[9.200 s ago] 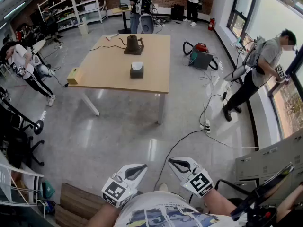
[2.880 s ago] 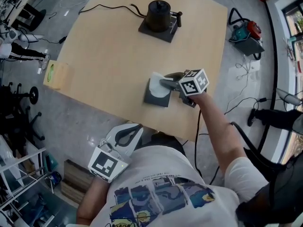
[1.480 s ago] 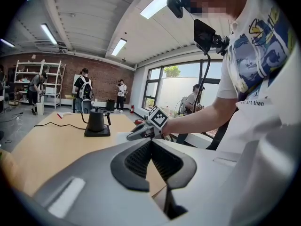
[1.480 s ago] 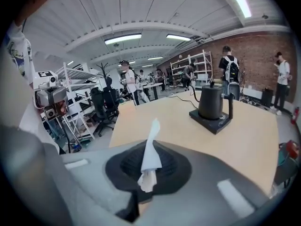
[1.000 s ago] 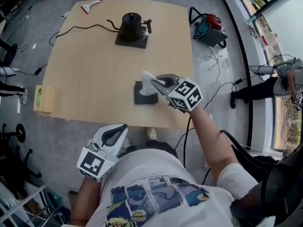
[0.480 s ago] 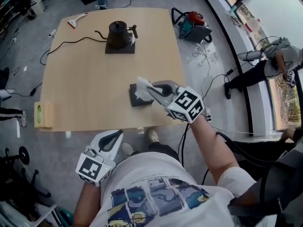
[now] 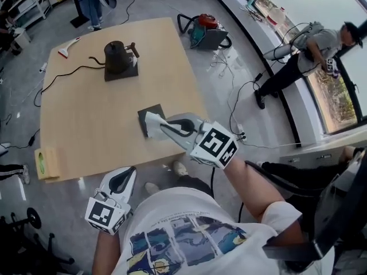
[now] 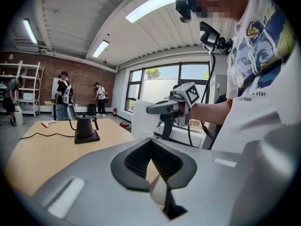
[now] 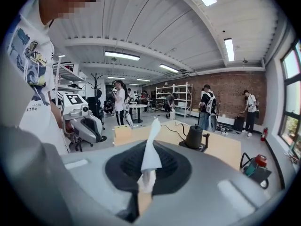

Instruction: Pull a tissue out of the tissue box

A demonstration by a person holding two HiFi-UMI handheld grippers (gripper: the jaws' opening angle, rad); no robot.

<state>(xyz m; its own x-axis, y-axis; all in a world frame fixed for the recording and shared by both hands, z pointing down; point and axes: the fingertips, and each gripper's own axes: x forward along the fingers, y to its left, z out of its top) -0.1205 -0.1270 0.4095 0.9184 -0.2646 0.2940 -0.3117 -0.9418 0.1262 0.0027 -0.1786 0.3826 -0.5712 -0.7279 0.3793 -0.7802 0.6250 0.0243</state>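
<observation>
My right gripper (image 7: pixel 163 126) has its fingers clenched on a white paper tissue (image 7: pixel 150 121), over the dark grey tissue box (image 7: pixel 155 109) on the light wooden table (image 7: pixel 86 125). My left gripper (image 7: pixel 124 175) is closed and empty.

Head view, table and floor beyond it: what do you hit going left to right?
yellow box → kettle → dark tissue box → red vacuum → person at the window
</observation>
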